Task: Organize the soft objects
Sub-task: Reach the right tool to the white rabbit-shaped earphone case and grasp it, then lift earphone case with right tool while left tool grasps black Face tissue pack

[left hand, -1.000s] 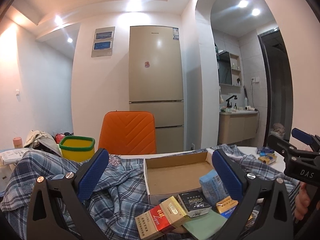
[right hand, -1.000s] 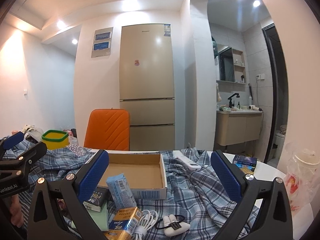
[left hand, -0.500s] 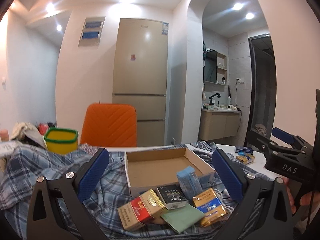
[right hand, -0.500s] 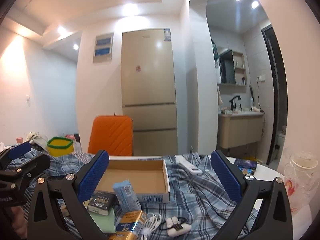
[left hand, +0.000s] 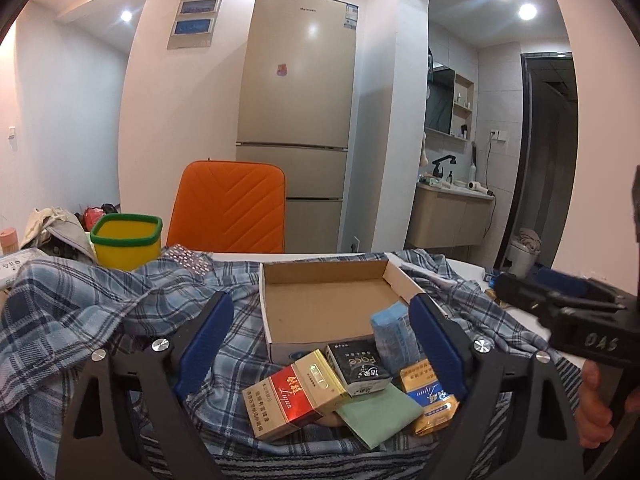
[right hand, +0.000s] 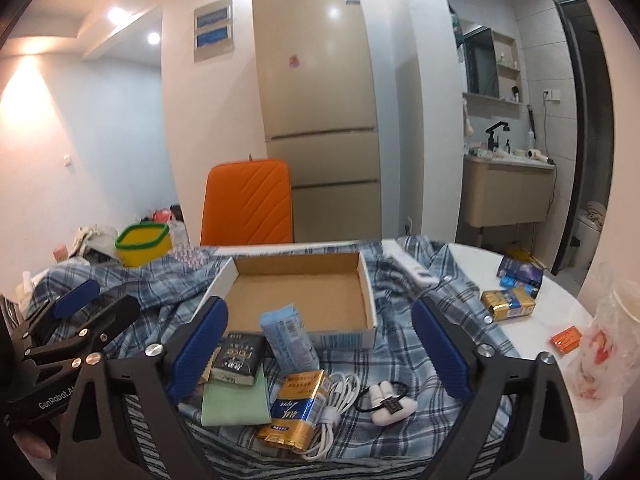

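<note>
An empty cardboard box sits on a blue plaid cloth. In front of it lie a blue tissue pack, a black pack, a red and gold pack, a gold and blue pack and a green folded cloth. My left gripper is open above these packs and holds nothing. My right gripper is open above them and holds nothing.
A white cable and a white earbud case with a black band lie right of the packs. A yellow tub, an orange chair, a power strip, more packs and a plastic-wrapped cup surround them.
Both grippers have tilted down and moved closer to the table. The box and packs now sit larger and more central in both views. Both grippers stay open.
</note>
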